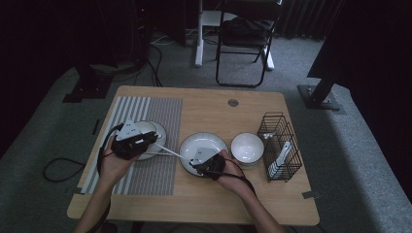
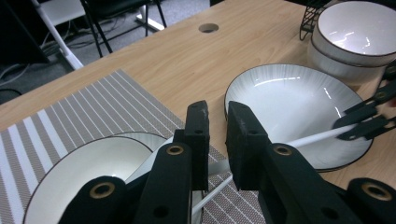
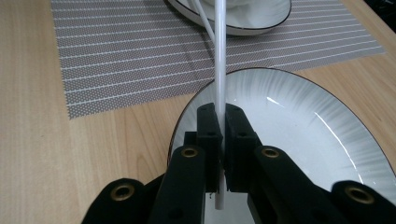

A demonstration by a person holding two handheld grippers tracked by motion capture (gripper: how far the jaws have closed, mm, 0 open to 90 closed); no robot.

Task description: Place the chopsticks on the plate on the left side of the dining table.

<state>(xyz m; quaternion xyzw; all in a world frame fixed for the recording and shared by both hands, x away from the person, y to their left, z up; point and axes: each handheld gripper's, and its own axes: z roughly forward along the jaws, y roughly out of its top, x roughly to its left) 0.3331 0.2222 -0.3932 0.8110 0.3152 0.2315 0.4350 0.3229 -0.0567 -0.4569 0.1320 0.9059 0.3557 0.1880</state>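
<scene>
My right gripper [image 3: 221,122] is clamped on a thin white stick, apparently a chopstick [image 3: 219,70]. In the right gripper view the two black jaws pinch it near its lower end, and it runs straight out toward twelve o'clock, over the rim of the ribbed white plate [image 3: 299,116] and on to the shallow white dish [image 3: 261,21] on the striped placemat [image 3: 116,56]. A second white stick lies just beside it at the dish's rim.

In the high view the right gripper [image 1: 206,162] sits over the plate [image 1: 214,141] at the table's centre, and the chopstick [image 1: 167,151] reaches from it toward nine o'clock, to the left gripper [image 1: 138,141] above the dish [image 1: 158,127].

My left gripper [image 2: 217,140] has its jaws apart by a narrow gap. In the left gripper view the chopstick [image 2: 313,138] passes behind and below the jaws, and a broader white piece shows in the gap between them; I cannot tell whether the pads touch it. The right gripper's jaw tips enter at three o'clock of that view, holding the stick's far end over the plate [image 2: 289,93].

The white bowl [image 1: 247,147] stands just beside the plate at its three o'clock, and the black wire rack [image 1: 279,145] stands beyond the bowl, with a white utensil in it. Everything rests on the wooden table [image 1: 218,199].
</scene>
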